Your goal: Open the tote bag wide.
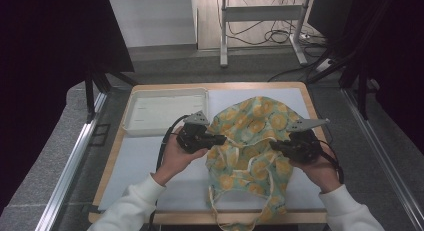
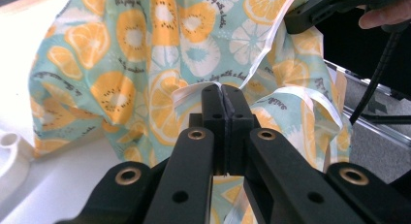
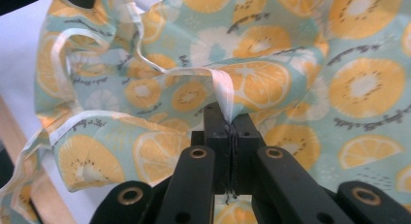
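A teal cloth apron (image 1: 252, 136) printed with orange and kiwi slices, trimmed in white, lies bunched on the table's right half, its ties trailing over the front edge. My left gripper (image 1: 220, 139) is shut on its left edge, and the left gripper view has the closed jaws pinching the white trim (image 2: 194, 93) of the apron (image 2: 145, 54). At the opposite side my right gripper (image 1: 274, 145) is shut on the right edge. Its jaws clamp the white hem (image 3: 225, 95) of the apron (image 3: 300, 54) in the right gripper view. The cloth between them is lifted slightly.
A shallow white tray (image 1: 131, 111) sits at the table's back left, beside my left hand. A pale mat (image 1: 145, 161) covers the wooden table (image 1: 111, 161). A metal stand (image 1: 223, 36) and cables lie on the floor beyond the far edge.
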Demonstrator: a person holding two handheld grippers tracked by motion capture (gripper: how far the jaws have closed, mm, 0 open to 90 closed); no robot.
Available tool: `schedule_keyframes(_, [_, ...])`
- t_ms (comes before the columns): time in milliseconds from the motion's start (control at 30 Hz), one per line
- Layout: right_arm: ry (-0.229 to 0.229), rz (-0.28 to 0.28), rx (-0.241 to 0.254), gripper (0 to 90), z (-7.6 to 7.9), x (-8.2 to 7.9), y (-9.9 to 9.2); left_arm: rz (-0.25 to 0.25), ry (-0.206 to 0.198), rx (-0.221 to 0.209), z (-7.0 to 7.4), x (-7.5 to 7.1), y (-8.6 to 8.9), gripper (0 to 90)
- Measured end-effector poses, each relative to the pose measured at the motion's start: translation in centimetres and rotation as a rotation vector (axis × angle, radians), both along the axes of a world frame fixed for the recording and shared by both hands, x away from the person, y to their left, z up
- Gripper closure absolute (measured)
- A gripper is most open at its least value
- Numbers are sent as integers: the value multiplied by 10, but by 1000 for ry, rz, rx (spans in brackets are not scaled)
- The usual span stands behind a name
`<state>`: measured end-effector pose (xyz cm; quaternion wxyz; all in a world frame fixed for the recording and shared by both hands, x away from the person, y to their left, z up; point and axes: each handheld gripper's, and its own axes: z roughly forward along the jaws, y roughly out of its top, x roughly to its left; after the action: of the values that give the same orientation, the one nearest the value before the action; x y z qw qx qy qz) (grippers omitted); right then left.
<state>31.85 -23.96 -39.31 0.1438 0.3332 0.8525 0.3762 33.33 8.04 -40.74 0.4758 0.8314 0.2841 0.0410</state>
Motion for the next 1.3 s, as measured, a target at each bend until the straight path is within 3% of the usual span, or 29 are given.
schedule_keyframes(533, [-31,-28,-4,880,13,16,-3,20,-24,4,13,9,5,900])
schedule_keyframes(933, [-64,-55,-8,880,26,33,-4,48,-53,27,32,24,4,900])
schedule_keyframes(1300, [-100,-72,-2,880,37,52,-5,70,-60,19,40,37,0,900])
